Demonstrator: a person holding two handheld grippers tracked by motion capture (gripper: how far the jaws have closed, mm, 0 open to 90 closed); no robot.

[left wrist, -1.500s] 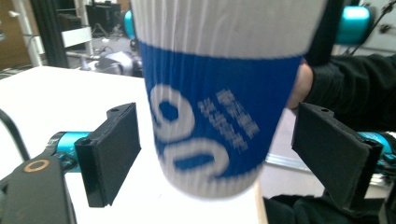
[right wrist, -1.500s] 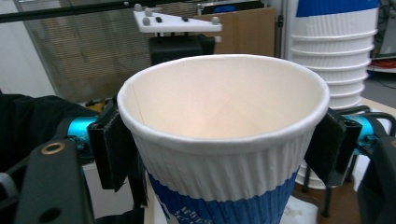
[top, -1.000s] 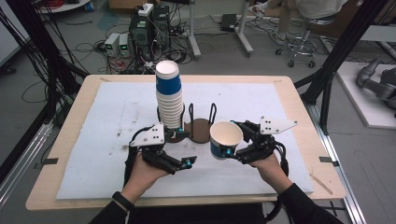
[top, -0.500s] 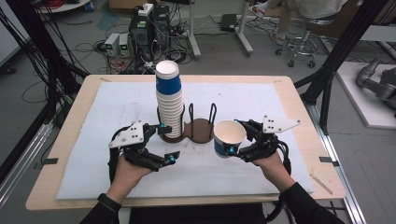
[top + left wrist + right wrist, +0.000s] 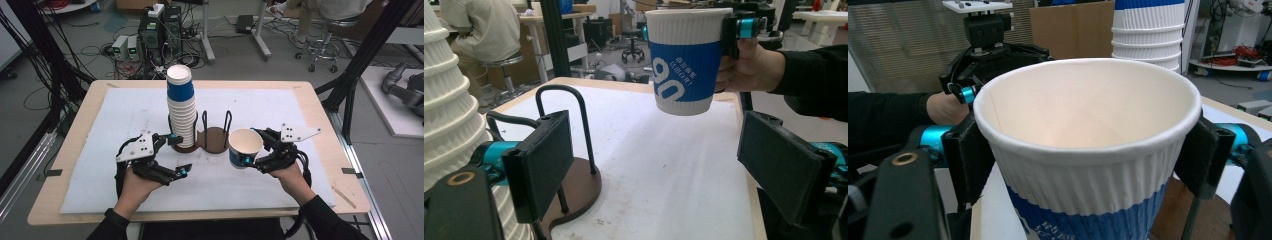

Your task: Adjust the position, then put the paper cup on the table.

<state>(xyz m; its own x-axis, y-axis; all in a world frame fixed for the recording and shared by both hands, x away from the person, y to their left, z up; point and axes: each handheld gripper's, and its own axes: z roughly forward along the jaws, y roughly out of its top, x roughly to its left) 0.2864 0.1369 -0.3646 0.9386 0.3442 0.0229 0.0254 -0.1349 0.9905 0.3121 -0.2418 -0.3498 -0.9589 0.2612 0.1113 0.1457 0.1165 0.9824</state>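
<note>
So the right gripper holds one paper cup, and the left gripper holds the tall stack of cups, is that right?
Not quite. The right gripper does hold one paper cup, but the left gripper holds nothing: the left gripper view shows its jaws open beside the tall stack of cups.

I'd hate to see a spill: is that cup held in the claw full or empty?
Empty. The right gripper view looks straight into the cup: bare pale walls down to the bottom, no liquid. The right claw grips its sides.
</note>
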